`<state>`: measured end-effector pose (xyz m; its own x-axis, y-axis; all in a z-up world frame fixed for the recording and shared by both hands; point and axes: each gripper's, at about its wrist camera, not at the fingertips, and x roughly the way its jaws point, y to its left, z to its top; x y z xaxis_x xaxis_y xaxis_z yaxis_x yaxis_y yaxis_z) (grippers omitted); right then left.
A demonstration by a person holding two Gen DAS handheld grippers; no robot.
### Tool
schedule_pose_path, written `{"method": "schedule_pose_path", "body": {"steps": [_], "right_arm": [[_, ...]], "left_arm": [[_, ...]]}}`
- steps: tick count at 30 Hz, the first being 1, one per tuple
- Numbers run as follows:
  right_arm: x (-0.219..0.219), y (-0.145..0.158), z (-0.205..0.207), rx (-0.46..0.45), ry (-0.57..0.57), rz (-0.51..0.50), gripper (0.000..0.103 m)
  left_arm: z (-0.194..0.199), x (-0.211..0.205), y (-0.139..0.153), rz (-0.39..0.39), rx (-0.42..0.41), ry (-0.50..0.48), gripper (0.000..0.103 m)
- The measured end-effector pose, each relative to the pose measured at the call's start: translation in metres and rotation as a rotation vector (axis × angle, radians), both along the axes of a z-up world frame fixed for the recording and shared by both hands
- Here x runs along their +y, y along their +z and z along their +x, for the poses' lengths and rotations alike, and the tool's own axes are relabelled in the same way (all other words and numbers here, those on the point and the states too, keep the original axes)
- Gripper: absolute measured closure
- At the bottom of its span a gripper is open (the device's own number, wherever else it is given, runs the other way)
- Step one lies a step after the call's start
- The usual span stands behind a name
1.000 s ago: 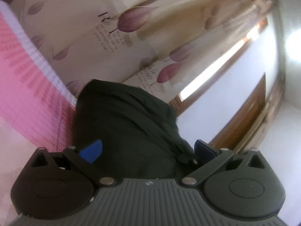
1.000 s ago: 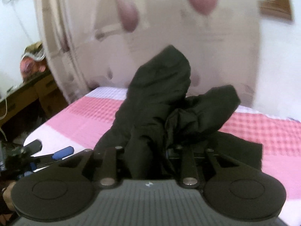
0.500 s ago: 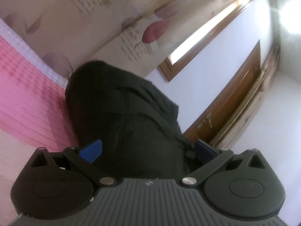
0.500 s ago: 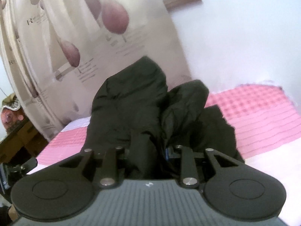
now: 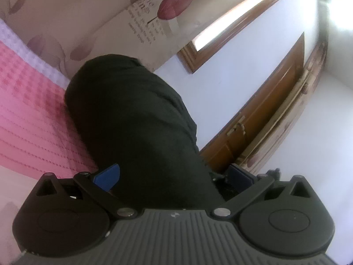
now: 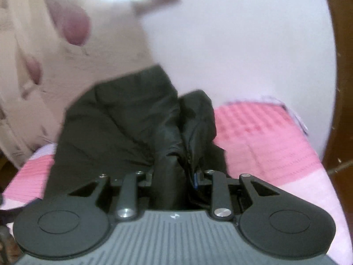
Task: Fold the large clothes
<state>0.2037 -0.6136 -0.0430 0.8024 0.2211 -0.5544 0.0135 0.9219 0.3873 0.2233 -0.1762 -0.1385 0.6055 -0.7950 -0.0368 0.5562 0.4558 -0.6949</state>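
A large black padded garment (image 5: 132,119) is bunched up and lifted above the pink bed (image 5: 26,119). In the left wrist view a thick mass of it fills the space between the blue pads (image 5: 108,176), and my left gripper (image 5: 173,174) is shut on it with the jaws held wide. In the right wrist view my right gripper (image 6: 174,176) is shut on a narrow gathered fold of the same black garment (image 6: 123,128), near a zipper edge. The rest of the cloth drapes forward onto the pink bed (image 6: 260,137). The fingertips are hidden in the fabric.
A cream curtain with purple tulip prints (image 5: 123,15) hangs behind the bed. A wooden door (image 5: 264,114) and a wood-framed window (image 5: 220,33) stand in the white wall. A brown wooden edge (image 6: 339,88) rises at the right of the bed.
Both views have swung sideways along the bed, from the curtain toward the white wall and door. The right view has dipped lower over the bed. The black garment stays in both grips.
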Motion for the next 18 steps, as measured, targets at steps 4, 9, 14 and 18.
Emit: {"method": "schedule_pose_path", "body": {"steps": [4,9,14,18], "right_arm": [[-0.024,-0.024,0.013,0.045,0.000,0.137,0.071],[-0.037,-0.057,0.026,0.120,0.009,0.358,0.046],[-0.008,-0.070,0.018,0.151,0.026,0.479,0.046],[0.051,-0.070,-0.005,0.176,0.088,0.541,0.046]], "left_arm": [[0.015,-0.013,-0.010,-0.057,0.068,0.003,0.000],[0.018,-0.017,-0.011,-0.093,0.077,0.017,0.000],[0.004,0.011,-0.002,-0.059,0.037,0.038,0.000],[-0.022,0.068,0.010,0.013,0.007,0.112,0.000]]}}
